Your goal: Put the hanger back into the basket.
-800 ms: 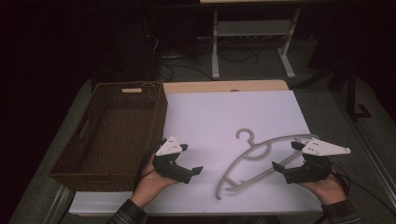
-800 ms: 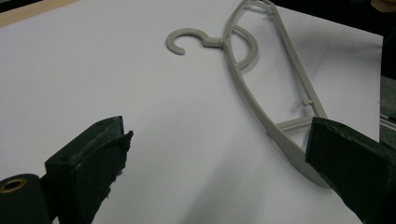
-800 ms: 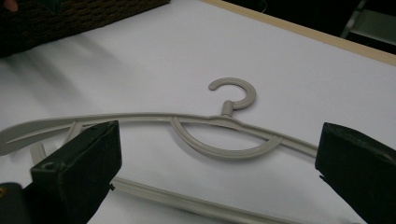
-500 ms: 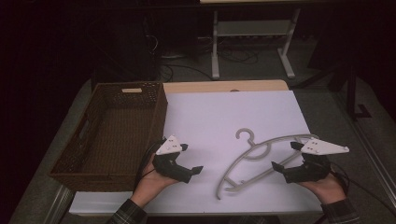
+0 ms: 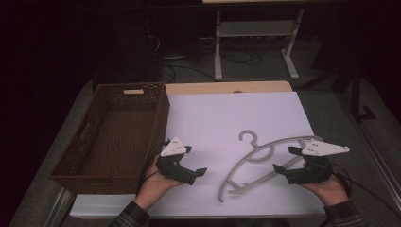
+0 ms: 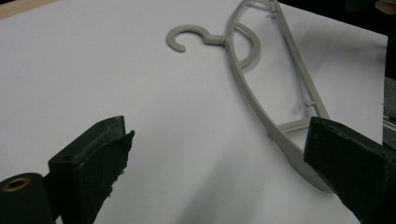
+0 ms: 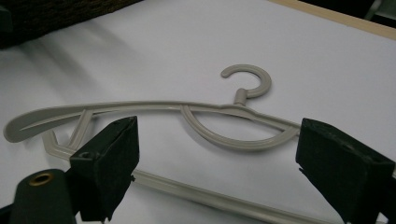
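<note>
The white sheet (image 5: 227, 118) covers the table's working area. The brown wicker basket (image 5: 113, 137) stands on the left, touching the sheet's edge. The grey hanger (image 5: 265, 161) lies flat on the sheet, right of centre, hook pointing away. The left gripper (image 5: 194, 165) hovers between basket and hanger, jaws apart and empty. The right gripper (image 5: 286, 161) sits at the hanger's right end, jaws apart, gripping nothing.

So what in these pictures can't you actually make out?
- Grey plastic coat hanger: in the high view the right tongs cover its right end; in the left gripper view a black jaw hides its near end.
- Brown woven wicker basket: its near inside wall is hidden by its own rim in the high view.
- Small tan label on the basket's far rim: too small to read.
- Room behind the table: too dark.
</note>
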Motion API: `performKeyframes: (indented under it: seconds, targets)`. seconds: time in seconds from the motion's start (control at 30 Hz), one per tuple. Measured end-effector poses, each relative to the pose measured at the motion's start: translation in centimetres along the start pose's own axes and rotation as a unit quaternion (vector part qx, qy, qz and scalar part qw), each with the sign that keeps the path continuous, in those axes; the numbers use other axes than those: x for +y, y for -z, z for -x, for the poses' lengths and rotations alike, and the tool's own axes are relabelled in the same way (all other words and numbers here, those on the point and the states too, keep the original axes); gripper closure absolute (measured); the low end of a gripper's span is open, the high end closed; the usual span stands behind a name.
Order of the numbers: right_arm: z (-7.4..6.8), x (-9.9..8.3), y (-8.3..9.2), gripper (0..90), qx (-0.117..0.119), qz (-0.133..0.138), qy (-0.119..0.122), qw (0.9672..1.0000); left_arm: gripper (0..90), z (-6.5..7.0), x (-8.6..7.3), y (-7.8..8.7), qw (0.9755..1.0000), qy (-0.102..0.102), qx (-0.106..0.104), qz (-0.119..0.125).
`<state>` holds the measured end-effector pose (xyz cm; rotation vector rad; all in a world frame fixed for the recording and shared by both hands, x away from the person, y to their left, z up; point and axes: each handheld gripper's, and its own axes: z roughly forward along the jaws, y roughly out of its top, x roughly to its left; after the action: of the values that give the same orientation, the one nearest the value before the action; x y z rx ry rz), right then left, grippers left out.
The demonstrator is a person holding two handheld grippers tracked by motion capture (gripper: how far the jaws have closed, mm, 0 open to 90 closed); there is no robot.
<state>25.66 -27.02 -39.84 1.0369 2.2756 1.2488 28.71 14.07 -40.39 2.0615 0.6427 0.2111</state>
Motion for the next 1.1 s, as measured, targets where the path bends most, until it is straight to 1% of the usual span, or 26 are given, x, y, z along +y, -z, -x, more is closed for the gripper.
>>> performKeyframes:
  seconds: [0.03,0.1,0.2,0.27,0.47,0.6,0.7,0.8,0.9,1.03,1.1]
  targets:
    - [0.0,0.0,0.0,12.8,0.000,0.000,-0.001,1.0000,7.7,0.0,0.1,-0.2,1.0000,0.001,-0.005,-0.003]
    - [0.0,-0.1,0.0,12.8,-0.002,-0.001,0.001,1.0000,11.4,0.1,0.2,-0.5,0.9999,0.001,-0.008,-0.006]
    - [-0.1,-0.2,0.1,12.7,-0.006,-0.001,-0.002,1.0000,15.6,0.2,0.3,-1.1,0.9998,0.010,-0.017,-0.010]
    - [-0.1,-0.2,0.1,12.6,-0.007,0.001,-0.002,1.0000,18.5,0.4,0.4,-1.5,0.9995,0.011,-0.024,-0.016]
    - [-0.4,0.0,0.2,12.5,-0.011,0.005,0.002,0.9999,34.9,1.1,0.7,-2.8,0.9984,0.004,-0.047,-0.032]
    - [-0.5,0.0,0.1,12.5,-0.012,0.005,0.002,0.9999,47.1,1.3,1.0,-3.7,0.9968,0.003,-0.067,-0.045]
    - [-0.5,0.0,0.1,12.6,-0.012,0.004,0.003,0.9999,53.5,1.5,1.2,-4.6,0.9954,0.003,-0.079,-0.054]
    - [-0.4,0.0,0.1,12.6,-0.013,0.003,0.004,0.9999,58.4,1.6,1.4,-5.5,0.9943,0.004,-0.085,-0.065]
    - [-0.4,0.0,0.1,12.6,-0.015,0.002,0.004,0.9999,64.0,1.7,1.7,-6.3,0.9940,0.004,-0.083,-0.071]
    - [-0.3,0.0,0.2,12.7,-0.016,0.004,0.004,0.9999,66.7,1.9,2.0,-7.5,0.9930,-0.002,-0.084,-0.083]
    - [-0.3,0.0,0.3,12.7,-0.017,0.005,0.003,0.9998,68.2,2.1,2.1,-8.1,0.9927,-0.007,-0.081,-0.089]
